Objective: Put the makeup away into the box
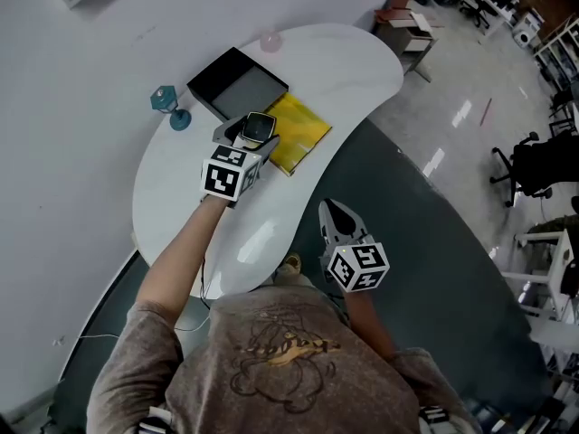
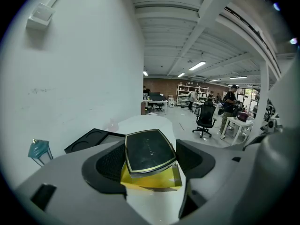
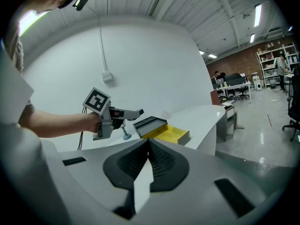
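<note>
A black makeup compact with a gold rim sits between the pads of my left gripper, which is shut on it. In the head view that gripper holds the compact above the table, over the near edge of a yellow box. Just beyond stands an open black box; its recessed tray shows in the left gripper view. My right gripper hangs off the table's near side, its jaws pressed together with nothing in them. From there I see the compact above the yellow box.
The white curved table stands against a white wall. A small teal stand is left of the black box and a pale pink object lies behind it. Dark floor lies below the right gripper. Office chairs and desks stand far off.
</note>
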{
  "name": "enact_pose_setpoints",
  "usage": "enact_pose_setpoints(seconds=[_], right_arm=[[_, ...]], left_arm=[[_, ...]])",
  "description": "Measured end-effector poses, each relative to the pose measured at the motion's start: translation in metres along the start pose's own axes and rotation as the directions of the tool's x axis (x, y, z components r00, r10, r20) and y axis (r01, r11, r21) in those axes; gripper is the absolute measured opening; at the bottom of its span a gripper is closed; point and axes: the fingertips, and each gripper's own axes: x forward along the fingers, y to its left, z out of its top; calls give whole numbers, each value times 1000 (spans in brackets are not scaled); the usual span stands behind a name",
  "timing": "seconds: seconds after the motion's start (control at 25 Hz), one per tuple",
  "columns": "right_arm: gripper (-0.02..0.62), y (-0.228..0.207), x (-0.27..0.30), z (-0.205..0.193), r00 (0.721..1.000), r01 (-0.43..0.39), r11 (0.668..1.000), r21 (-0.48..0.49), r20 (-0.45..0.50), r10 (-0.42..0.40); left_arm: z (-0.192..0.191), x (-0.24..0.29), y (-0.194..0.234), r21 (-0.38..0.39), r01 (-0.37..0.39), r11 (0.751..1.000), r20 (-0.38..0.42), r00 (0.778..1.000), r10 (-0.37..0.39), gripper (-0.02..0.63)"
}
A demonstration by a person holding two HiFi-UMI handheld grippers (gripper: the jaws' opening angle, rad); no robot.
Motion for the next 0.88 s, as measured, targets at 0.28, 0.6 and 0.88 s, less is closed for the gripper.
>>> enact_pose_setpoints(seconds=[0.28, 0.6, 0.88], right_arm=[[4, -8, -2, -7, 1000, 20, 1000, 18, -10, -20], [3, -21, -3, -14, 998, 56, 998, 42, -25, -55], [3, -34, 1, -18, 996, 81, 994, 76, -28, -79]], left_arm=[[12, 34, -6, -18, 49, 999, -13, 999, -49, 359], [10, 74, -4, -21, 85, 996, -56, 995, -86, 359], [-9, 115, 0, -34, 119, 992, -118, 985, -122, 359]])
